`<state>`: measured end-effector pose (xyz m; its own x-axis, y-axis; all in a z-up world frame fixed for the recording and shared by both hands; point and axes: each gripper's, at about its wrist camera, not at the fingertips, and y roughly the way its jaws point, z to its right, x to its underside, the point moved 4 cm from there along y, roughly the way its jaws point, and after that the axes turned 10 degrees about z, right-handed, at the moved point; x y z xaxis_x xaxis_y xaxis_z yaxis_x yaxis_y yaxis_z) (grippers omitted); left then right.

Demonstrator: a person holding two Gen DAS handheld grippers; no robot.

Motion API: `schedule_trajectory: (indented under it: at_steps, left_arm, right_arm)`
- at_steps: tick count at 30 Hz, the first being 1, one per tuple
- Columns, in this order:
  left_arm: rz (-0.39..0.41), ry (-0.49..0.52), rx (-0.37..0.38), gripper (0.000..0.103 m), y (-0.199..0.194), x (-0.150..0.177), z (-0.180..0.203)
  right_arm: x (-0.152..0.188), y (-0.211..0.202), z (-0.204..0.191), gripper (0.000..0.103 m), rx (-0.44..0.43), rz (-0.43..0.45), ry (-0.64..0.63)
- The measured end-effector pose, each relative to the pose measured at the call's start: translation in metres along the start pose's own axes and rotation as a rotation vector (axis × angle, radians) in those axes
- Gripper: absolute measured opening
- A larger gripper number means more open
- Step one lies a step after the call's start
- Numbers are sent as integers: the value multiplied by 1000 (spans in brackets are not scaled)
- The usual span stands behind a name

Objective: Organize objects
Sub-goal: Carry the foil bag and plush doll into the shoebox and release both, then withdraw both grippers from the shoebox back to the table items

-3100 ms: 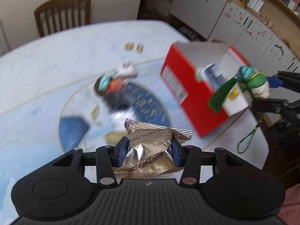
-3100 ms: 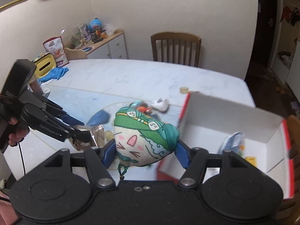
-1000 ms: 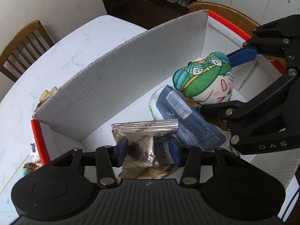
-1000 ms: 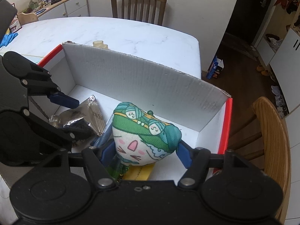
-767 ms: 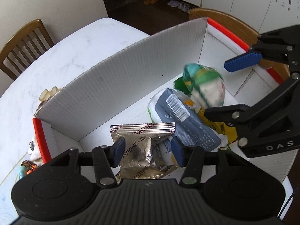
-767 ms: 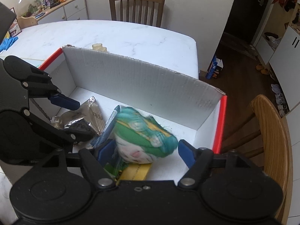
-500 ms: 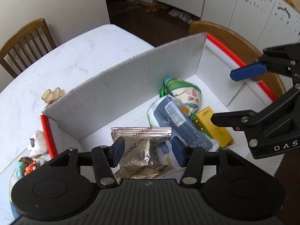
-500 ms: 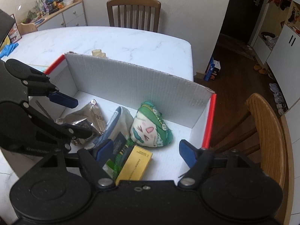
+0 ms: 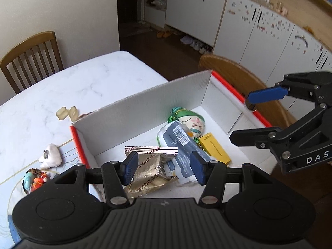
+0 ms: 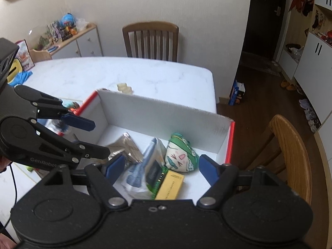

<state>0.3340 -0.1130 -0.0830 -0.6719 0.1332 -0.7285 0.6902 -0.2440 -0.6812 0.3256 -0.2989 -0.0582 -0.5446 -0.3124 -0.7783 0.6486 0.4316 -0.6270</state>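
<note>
A white cardboard box with red outer sides stands on the marble table. On its floor lie a gold foil snack packet, a blue-and-white pack, a yellow carton and a green-capped plush face toy. My left gripper hangs open above the packet, pads clear of it. My right gripper is open above the box's right end, holding nothing.
Left of the box on the table lie a white tooth-shaped toy, a small colourful charm and beige pieces. One wooden chair stands at the far table edge, and another chair is close behind the box's right side.
Both grippers opened, let go and rose out of the box. The plush toy dropped and rolled toward the back wall. The gold packet now lies on the box floor.
</note>
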Motion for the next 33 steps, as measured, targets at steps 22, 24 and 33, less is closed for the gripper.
schedule_trajectory:
  at_steps: [22,24,33]
  left_arm:
    - [148,-103,-47,76,-103,33,-80]
    - [159,-108,-68,80,-112,39,-94]
    - [149,-142,-122,86,-133,73,-150]
  right_arm:
    - [-13,-20,-97,95,-37,76,34]
    - [-12,-17,-109,96,-39,77,31]
    - [-14,-1,-157,96,-71,65,64]
